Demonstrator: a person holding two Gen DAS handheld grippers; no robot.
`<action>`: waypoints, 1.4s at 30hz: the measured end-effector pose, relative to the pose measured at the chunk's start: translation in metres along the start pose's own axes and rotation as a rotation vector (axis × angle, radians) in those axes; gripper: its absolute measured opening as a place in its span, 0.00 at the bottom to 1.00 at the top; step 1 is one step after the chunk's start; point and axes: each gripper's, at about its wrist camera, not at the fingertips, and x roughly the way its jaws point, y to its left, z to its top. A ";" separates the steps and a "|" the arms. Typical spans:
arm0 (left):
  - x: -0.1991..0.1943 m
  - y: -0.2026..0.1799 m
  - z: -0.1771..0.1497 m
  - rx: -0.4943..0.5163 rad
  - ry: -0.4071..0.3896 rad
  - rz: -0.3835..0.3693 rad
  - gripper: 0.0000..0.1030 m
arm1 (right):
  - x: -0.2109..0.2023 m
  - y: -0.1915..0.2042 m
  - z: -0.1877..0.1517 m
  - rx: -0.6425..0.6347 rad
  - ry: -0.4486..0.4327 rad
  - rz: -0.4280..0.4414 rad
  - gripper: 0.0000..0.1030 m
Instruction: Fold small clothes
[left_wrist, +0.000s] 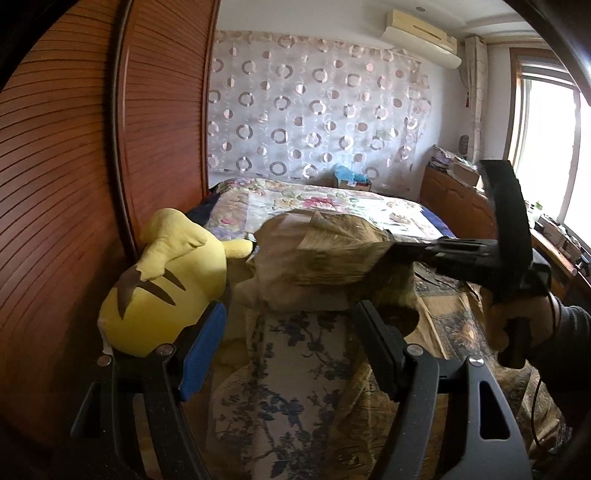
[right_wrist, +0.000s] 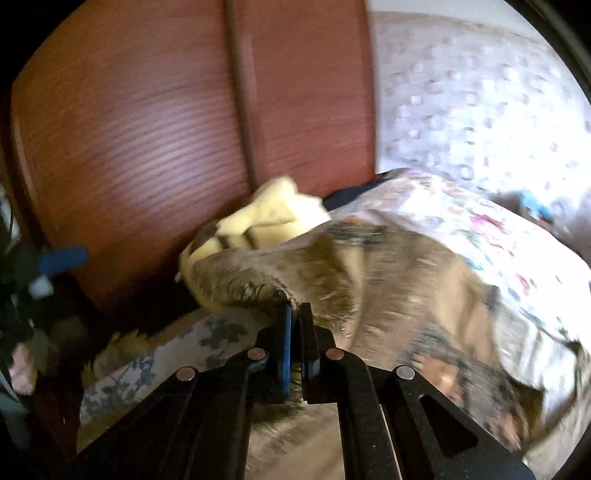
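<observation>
**Right gripper lifts garment's edge across the bed**

The right gripper (right_wrist: 295, 314) pinches the brown printed garment (left_wrist: 325, 254), apparently at its edge, carrying it leftward toward the yellow plush toy (left_wrist: 166, 280). The left gripper (left_wrist: 291, 332) waits wide and empty just below the raised fold.

- No text, label, brand, number or sign can be read in either view.
- The air conditioner (left_wrist: 423, 35) on the far wall shows no legible mark.
- The box (left_wrist: 352, 182) at the head of the bed (left_wrist: 332, 206) is too small and blurred to read.
</observation>
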 end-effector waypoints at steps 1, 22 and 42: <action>0.000 -0.003 0.000 0.002 0.001 -0.005 0.71 | -0.005 -0.009 -0.004 0.032 -0.002 -0.022 0.03; 0.005 -0.022 0.000 0.030 0.021 -0.035 0.71 | 0.004 0.008 -0.016 -0.097 0.038 0.056 0.50; 0.008 -0.024 -0.007 0.032 0.037 -0.043 0.71 | 0.049 -0.055 -0.011 -0.057 0.116 -0.286 0.40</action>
